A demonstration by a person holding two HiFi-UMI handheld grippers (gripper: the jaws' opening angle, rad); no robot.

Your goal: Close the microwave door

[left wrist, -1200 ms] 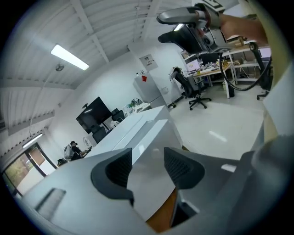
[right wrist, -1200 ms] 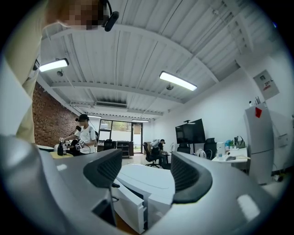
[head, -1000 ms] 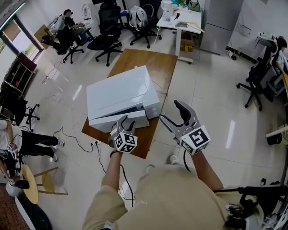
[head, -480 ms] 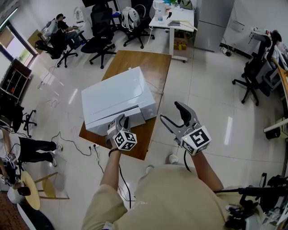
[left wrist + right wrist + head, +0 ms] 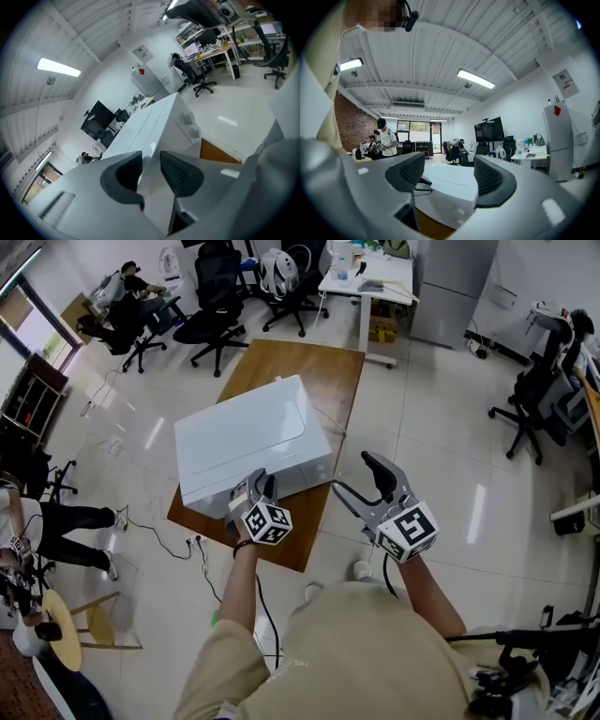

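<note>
The white microwave (image 5: 253,442) lies on a low wooden table (image 5: 323,371), its door flush with the body. My left gripper (image 5: 261,486) is shut with nothing between its jaws, and its tips are against the microwave's front face. In the left gripper view the microwave (image 5: 154,122) and its knobs (image 5: 192,131) fill the space just beyond the left gripper (image 5: 151,166). My right gripper (image 5: 354,474) hangs open and empty to the right of the microwave, off the table's corner. Through the right gripper (image 5: 450,180) I see the microwave (image 5: 450,192) a little way ahead.
A black cable (image 5: 202,563) runs over the floor by the table's near left corner. Office chairs (image 5: 216,320) and a white desk (image 5: 370,282) stand beyond the table, with people seated at the far left. Glossy floor spreads to the right.
The microwave door was ajar with a dark gap a second ago and now sits flush. My left gripper's jaws closed and it pushed forward against the front. The right gripper stayed put.
</note>
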